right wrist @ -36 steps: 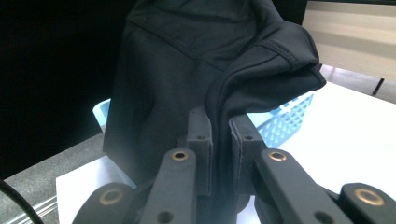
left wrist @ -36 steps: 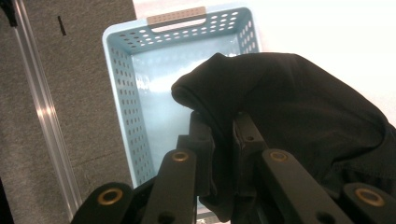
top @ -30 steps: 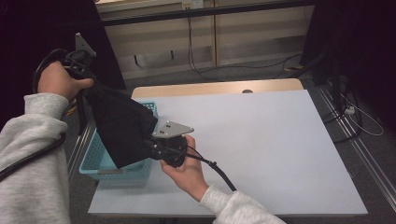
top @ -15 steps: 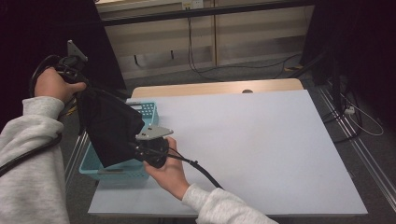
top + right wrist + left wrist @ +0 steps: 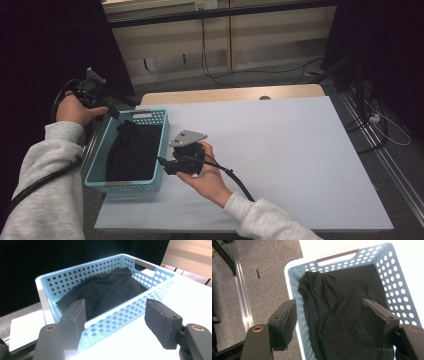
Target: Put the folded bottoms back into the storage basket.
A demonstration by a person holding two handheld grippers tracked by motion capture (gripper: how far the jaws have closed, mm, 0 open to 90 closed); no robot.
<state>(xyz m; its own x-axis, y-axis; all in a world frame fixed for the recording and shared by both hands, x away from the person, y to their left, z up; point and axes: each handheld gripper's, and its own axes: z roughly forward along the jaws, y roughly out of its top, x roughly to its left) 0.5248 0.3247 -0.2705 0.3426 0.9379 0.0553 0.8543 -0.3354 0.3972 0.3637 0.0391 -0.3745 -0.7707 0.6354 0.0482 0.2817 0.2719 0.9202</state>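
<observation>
Black cloth [image 5: 134, 150] lies lengthwise in the basket [image 5: 163, 150] at the desk's left edge. Both tongs, left [image 5: 332, 315] and right [image 5: 115, 315], have just opened and hold nothing; the left hangs directly above the cloth.

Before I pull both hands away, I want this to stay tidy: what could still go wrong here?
1. The basket sits at the table's left edge; a knock from the right claw, which is close beside it, could push it off.
2. The cloth is bunched against one wall, near the rim. The left claw, whose jaws have just been opening with nothing between them, might snag it.
</observation>
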